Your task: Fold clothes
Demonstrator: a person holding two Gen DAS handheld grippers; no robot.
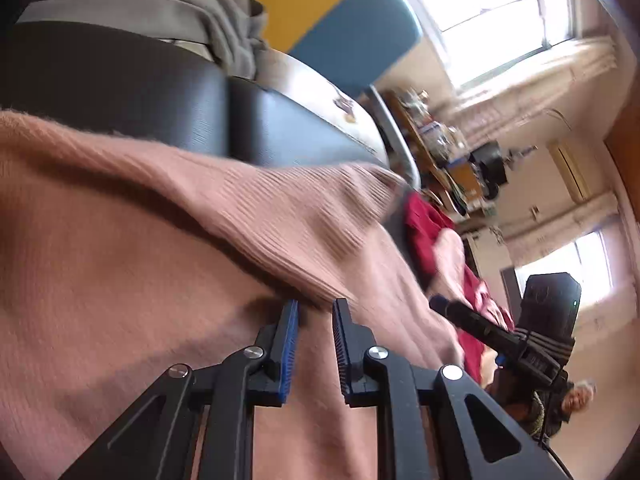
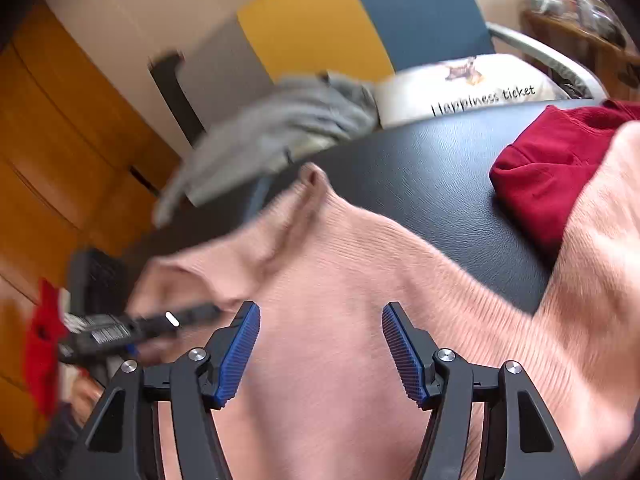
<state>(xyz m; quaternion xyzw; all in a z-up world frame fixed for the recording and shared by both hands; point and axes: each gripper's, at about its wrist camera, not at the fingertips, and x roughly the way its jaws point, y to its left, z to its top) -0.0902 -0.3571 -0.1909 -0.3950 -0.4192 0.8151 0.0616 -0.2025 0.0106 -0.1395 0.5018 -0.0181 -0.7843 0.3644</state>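
Observation:
A pink ribbed knit sweater [image 1: 168, 216] lies on a black padded surface [image 1: 120, 92]. My left gripper [image 1: 316, 308] has its blue pads a narrow gap apart, and a fold of the pink sweater sits at their tips; whether it is pinched is unclear. In the right wrist view the pink sweater [image 2: 340, 280] spreads under my right gripper [image 2: 320, 316], which is open and empty above it. The left gripper [image 2: 160, 324] shows at the sweater's left edge there. A red garment [image 2: 552, 168] lies at the right, partly under the pink sweater; it also shows in the left wrist view [image 1: 428, 232].
A grey garment [image 2: 280, 120] is draped at the far edge of the black surface [image 2: 420, 176]. A white pillow printed "Happiness ticket" [image 2: 472, 84] lies behind it. A yellow and blue panel [image 2: 360, 16] and orange wooden doors [image 2: 60, 152] stand beyond. A person [image 1: 576, 400] stands by.

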